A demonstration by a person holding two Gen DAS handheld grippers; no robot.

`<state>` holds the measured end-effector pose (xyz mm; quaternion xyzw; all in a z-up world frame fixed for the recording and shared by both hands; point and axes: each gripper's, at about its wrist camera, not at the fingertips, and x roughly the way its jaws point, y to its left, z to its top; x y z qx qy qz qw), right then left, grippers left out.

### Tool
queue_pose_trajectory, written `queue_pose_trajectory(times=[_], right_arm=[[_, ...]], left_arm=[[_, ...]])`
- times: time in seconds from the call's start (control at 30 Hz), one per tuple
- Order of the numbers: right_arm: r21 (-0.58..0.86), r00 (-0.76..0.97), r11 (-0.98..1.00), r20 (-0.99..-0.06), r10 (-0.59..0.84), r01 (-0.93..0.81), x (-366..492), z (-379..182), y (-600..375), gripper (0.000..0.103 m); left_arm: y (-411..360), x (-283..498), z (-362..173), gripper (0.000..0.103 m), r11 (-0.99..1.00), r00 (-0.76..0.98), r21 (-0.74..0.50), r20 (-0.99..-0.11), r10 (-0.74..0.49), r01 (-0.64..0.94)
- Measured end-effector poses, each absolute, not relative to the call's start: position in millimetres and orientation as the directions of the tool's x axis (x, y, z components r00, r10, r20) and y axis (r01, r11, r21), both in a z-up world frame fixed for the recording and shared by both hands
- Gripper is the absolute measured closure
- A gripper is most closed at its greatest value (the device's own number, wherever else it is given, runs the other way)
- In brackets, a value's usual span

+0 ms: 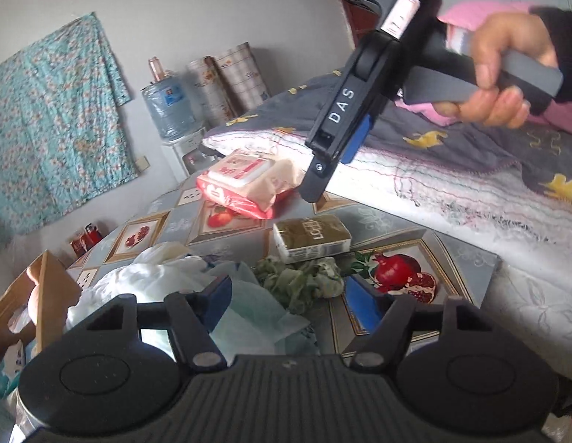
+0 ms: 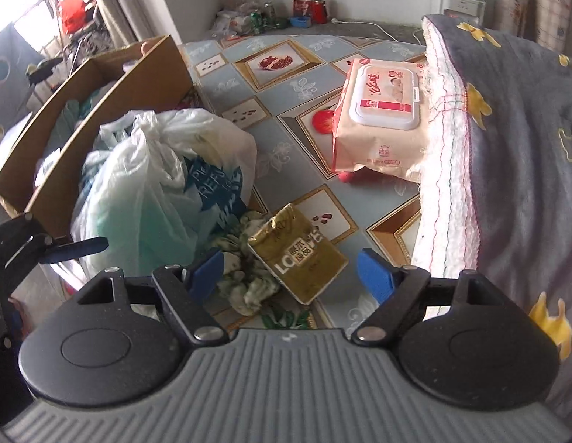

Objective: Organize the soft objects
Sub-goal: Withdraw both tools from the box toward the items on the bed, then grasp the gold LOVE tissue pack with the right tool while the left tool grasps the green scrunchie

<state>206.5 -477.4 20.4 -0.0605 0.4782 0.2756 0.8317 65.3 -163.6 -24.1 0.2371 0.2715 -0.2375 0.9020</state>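
A gold tissue pack (image 2: pixel 299 254) lies on the patterned table (image 2: pixel 297 74), also in the left wrist view (image 1: pixel 312 238). A crumpled green-white cloth (image 2: pixel 245 280) lies beside it (image 1: pixel 304 280). A pink wet-wipes pack (image 2: pixel 382 118) lies farther back (image 1: pixel 249 186). A bundle of plastic bags (image 2: pixel 160 181) sits on the left (image 1: pixel 168 280). A folded grey blanket (image 2: pixel 507 140) lies on the right (image 1: pixel 452 155). My right gripper (image 2: pixel 291 271) is open above the tissue pack and shows from the side in the left wrist view (image 1: pixel 330 170). My left gripper (image 1: pixel 291 299) is open, near the cloth.
An open cardboard box (image 2: pixel 101 110) stands at the table's left edge (image 1: pixel 35 295). A water dispenser bottle (image 1: pixel 168 107) and rolled mats (image 1: pixel 227 81) stand by the far wall. Cans and bottles (image 2: pixel 304 9) sit on the floor beyond.
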Motion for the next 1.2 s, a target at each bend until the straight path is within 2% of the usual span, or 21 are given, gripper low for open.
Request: queue_pose_trajectory(times=[0.23, 0.43, 0.63, 0.67, 0.73, 0.8, 0.87, 0.93, 1.03, 1.2], right_arm=[[0.053, 0.284, 0.67, -0.879, 0.384, -0.74, 227.8, -6.2, -447.9, 0.017], [0.047, 0.236, 0.622, -0.901, 0.365, -0.782, 253.3, -34.3, -429.3, 0.017], [0.087, 0.177, 0.588, -0.91, 0.376, -0.804, 265.0, -50.4, -423.1, 0.019], [0.091, 0.168, 0.586, -0.912, 0.373, -0.805, 265.7, -53.5, -422.8, 0.02], [0.102, 0.157, 0.588, -0.914, 0.373, -0.803, 267.1, -56.0, -422.5, 0.024], [0.125, 0.14, 0.592, -0.914, 0.381, -0.796, 268.5, -57.3, -424.2, 0.036], [0.14, 0.132, 0.597, -0.912, 0.389, -0.79, 269.1, -56.1, -425.4, 0.042], [0.143, 0.137, 0.605, -0.909, 0.393, -0.783, 267.6, -54.9, -426.9, 0.043], [0.141, 0.151, 0.617, -0.906, 0.396, -0.774, 262.2, -51.6, -430.7, 0.043], [0.129, 0.196, 0.644, -0.891, 0.409, -0.755, 250.6, -32.2, -439.4, 0.043]], left_arm=[[-198.5, 89.6, -59.3, 0.042, 0.701, 0.715, 0.384, -0.649, -0.259, 0.602], [-217.3, 104.9, -87.0, 0.047, 0.642, 0.702, 0.458, -0.688, -0.182, 0.615], [-221.2, 116.2, -96.0, 0.051, 0.629, 0.703, 0.469, -0.689, -0.179, 0.62], [-221.8, 117.1, -96.9, 0.053, 0.626, 0.704, 0.472, -0.687, -0.18, 0.621], [-223.1, 118.9, -98.9, 0.062, 0.616, 0.709, 0.485, -0.683, -0.178, 0.621], [-223.6, 120.0, -100.1, 0.069, 0.605, 0.714, 0.499, -0.679, -0.171, 0.62], [-222.9, 121.0, -100.4, 0.076, 0.603, 0.715, 0.502, -0.678, -0.172, 0.62], [-222.0, 121.4, -98.8, 0.083, 0.605, 0.717, 0.499, -0.674, -0.18, 0.621], [-220.7, 122.0, -94.7, 0.088, 0.619, 0.715, 0.483, -0.673, -0.19, 0.619], [-215.0, 122.6, -82.9, 0.09, 0.656, 0.74, 0.478, -0.645, -0.189, 0.585]])
